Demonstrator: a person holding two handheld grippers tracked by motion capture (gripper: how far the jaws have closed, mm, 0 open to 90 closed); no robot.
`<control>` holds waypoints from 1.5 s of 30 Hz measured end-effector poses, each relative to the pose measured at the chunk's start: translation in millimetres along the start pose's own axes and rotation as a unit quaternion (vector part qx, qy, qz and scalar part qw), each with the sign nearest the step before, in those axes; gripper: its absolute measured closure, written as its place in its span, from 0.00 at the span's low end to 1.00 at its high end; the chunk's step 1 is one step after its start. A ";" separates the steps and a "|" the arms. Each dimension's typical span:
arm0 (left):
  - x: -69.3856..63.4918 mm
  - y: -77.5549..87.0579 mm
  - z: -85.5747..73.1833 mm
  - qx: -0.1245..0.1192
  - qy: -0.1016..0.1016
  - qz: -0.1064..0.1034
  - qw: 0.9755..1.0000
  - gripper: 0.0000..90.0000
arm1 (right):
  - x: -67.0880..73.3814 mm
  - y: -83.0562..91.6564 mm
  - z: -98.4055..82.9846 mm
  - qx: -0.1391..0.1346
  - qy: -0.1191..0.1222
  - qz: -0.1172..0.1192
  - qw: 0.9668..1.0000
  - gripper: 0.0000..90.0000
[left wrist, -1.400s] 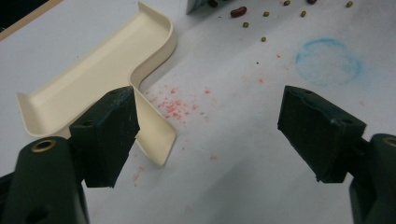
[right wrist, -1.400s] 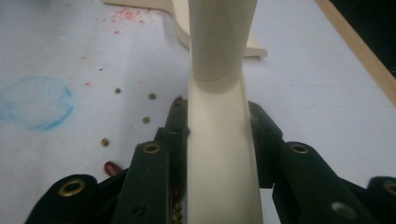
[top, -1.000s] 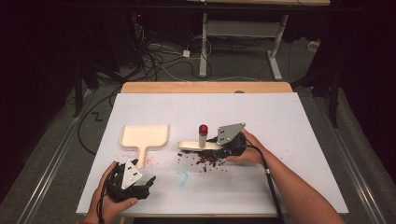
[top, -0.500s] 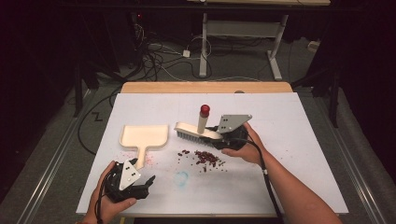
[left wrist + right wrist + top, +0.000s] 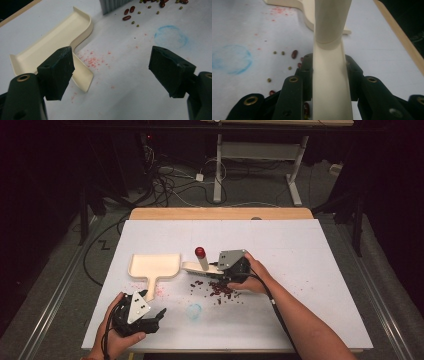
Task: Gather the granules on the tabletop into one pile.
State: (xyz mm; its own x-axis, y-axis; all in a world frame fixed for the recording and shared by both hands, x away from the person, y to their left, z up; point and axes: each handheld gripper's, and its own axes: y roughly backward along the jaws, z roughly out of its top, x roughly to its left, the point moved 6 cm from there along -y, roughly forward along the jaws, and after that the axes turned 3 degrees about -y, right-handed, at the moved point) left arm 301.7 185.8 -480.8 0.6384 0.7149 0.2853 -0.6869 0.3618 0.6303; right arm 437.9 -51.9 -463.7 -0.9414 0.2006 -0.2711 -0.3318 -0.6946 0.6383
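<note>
My right gripper (image 5: 216,269) is shut on the cream handle of a brush (image 5: 329,82), whose red-capped knob (image 5: 200,252) stands up just left of it. The brush head (image 5: 192,266) hangs over the white board beside a cream dustpan (image 5: 155,265). Dark red and green beans (image 5: 216,289) lie scattered in front of that hand. The left gripper (image 5: 112,65) rests open near the front left corner, nothing between its jaws, pointing at the dustpan's handle (image 5: 83,75) and the grey bristles (image 5: 113,5).
A blue chalk ring (image 5: 194,311) and pink specks (image 5: 93,60) mark the white board (image 5: 310,250). A wooden table edge (image 5: 220,213) runs along the back. Cables and desk legs stand on the floor beyond.
The right gripper carried the brush away from the bean pile toward the back, then leftward and nearer, closer to the dustpan. The left gripper has kept still.
</note>
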 end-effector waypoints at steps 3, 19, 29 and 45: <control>-0.7 0.4 -0.1 0.002 -0.002 0.001 1.000 0.22 | 7.2 4.5 -4.5 0.005 0.015 0.021 1.000 0.74; 0.0 -0.7 -0.1 0.004 -0.002 0.001 1.000 0.22 | 13.5 39.4 -13.8 -0.012 0.019 0.013 1.000 0.75; 2.8 5.6 -1.2 -0.002 0.013 0.005 1.000 0.22 | 44.7 49.7 39.0 -0.075 -0.182 -0.007 0.981 0.75; 6.2 9.7 -2.5 -0.009 0.021 0.005 1.000 0.22 | 80.0 3.3 19.4 -0.009 -0.310 -0.072 0.948 0.74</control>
State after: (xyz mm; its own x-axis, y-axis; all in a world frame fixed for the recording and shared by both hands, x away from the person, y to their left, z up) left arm 298.1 195.3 -474.7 0.6163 0.7433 0.2601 -0.6998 0.3654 0.6139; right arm 360.3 -24.7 -469.3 -0.7431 0.6574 0.1247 -0.4635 -0.6401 0.6127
